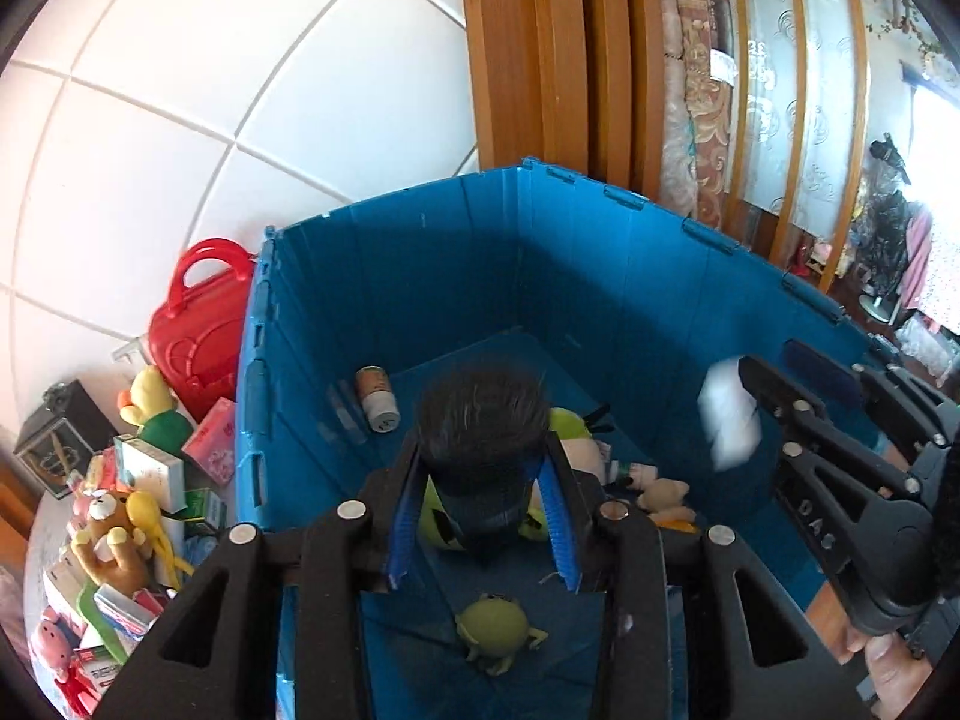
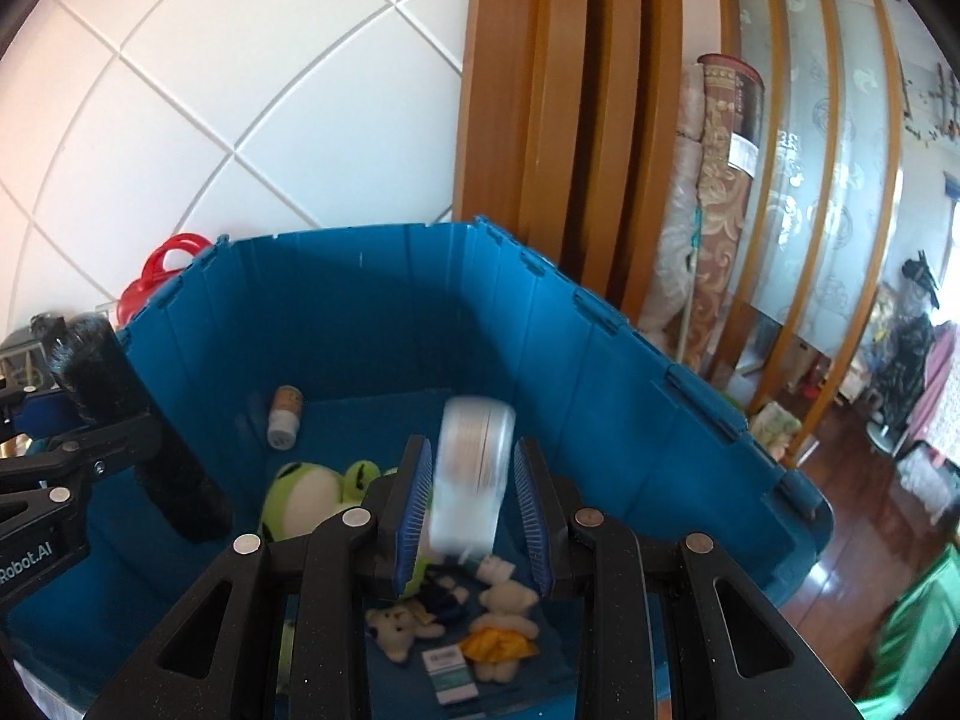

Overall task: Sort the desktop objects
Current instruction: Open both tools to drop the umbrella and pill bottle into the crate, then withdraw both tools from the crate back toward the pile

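Observation:
A big blue bin (image 1: 420, 276) fills both views (image 2: 600, 396). My left gripper (image 1: 480, 516) is shut on a black bristly cylinder (image 1: 480, 432) and holds it over the bin. It also shows at the left of the right wrist view (image 2: 138, 414). My right gripper (image 2: 474, 510) has its jaws apart, with a blurred white box (image 2: 471, 474) between them, not touching the pads. The box also shows in the left wrist view (image 1: 729, 414). In the bin lie a small can (image 1: 377, 399), a green frog plush (image 2: 312, 492), a green monster toy (image 1: 495, 630) and small bear plushes (image 2: 504, 618).
Left of the bin stands a red toy case (image 1: 198, 324) and a heap of plush toys and small boxes (image 1: 132, 492) on a table. Behind the bin are a white tiled wall, a wooden door frame (image 2: 540, 120) and rolled rugs (image 2: 708, 210).

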A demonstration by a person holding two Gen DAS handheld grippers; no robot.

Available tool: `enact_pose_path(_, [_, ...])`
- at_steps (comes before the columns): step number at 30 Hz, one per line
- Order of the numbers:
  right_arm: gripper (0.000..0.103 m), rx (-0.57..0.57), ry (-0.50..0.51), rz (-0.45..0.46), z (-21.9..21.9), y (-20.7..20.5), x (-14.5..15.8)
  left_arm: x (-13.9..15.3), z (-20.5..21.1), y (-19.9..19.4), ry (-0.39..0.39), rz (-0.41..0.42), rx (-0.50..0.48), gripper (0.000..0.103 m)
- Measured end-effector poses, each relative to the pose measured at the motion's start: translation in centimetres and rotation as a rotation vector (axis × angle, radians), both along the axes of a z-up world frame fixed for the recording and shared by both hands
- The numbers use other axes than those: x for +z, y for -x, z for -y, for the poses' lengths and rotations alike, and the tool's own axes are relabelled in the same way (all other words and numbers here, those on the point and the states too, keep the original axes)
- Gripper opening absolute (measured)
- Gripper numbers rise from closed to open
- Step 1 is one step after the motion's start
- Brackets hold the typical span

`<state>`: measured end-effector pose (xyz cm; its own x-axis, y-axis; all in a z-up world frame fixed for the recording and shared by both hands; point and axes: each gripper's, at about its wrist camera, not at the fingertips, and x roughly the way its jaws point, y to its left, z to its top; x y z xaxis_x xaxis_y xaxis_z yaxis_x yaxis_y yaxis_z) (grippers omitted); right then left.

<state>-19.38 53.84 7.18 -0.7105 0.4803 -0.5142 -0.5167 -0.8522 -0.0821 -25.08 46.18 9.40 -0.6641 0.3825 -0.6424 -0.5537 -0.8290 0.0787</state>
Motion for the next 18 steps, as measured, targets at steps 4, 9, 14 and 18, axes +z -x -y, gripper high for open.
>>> enact_pose_path(4, [0.044,0.0,-0.002,-0.009,0.1,-0.2,0.2,0.3,0.8,0.0,-0.019,-0.026,0.019,0.062])
enact_pose_path(9, [0.086,-0.011,-0.033,-0.035,0.7,-1.0,0.8,1.0,2.1,-0.2,-0.059,-0.039,0.028,0.068])
enact_pose_path(14, [0.103,-0.025,-0.054,-0.065,1.4,-1.8,1.7,1.9,3.9,-1.2,-0.095,-0.08,0.04,0.07])
enact_pose_path(18, [0.103,-0.028,-0.062,-0.086,2.4,-2.6,2.6,2.6,5.6,-2.2,-0.119,-0.123,0.059,0.075])
